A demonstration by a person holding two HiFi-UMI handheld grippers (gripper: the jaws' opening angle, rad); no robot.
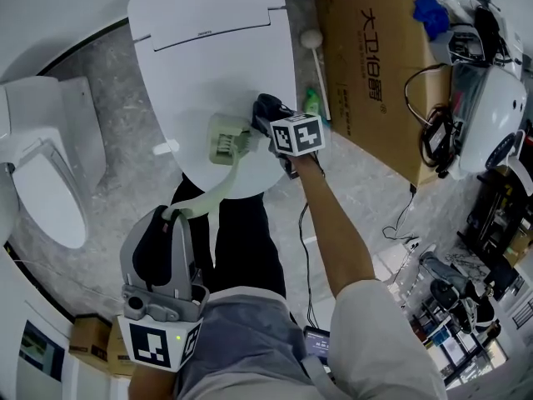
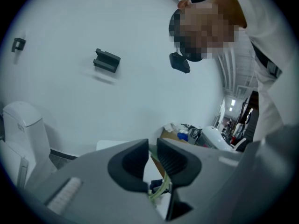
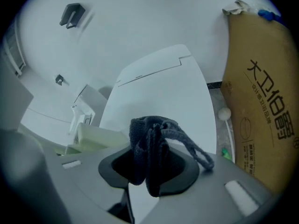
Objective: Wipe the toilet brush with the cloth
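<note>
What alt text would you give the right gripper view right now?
The right gripper is shut on a bunched dark cloth, with a closed white toilet lid behind it. The pale green head of the toilet brush sits at lower left; a cardboard box stands at right.

A pale green toilet brush (image 1: 226, 138) and a dark cloth (image 3: 148, 146).
The brush has a blocky head and a long bent handle, pinched at its end by the left gripper (image 2: 153, 164). The cloth hangs bunched in the right gripper (image 3: 147, 166), just beside the brush head.
</note>
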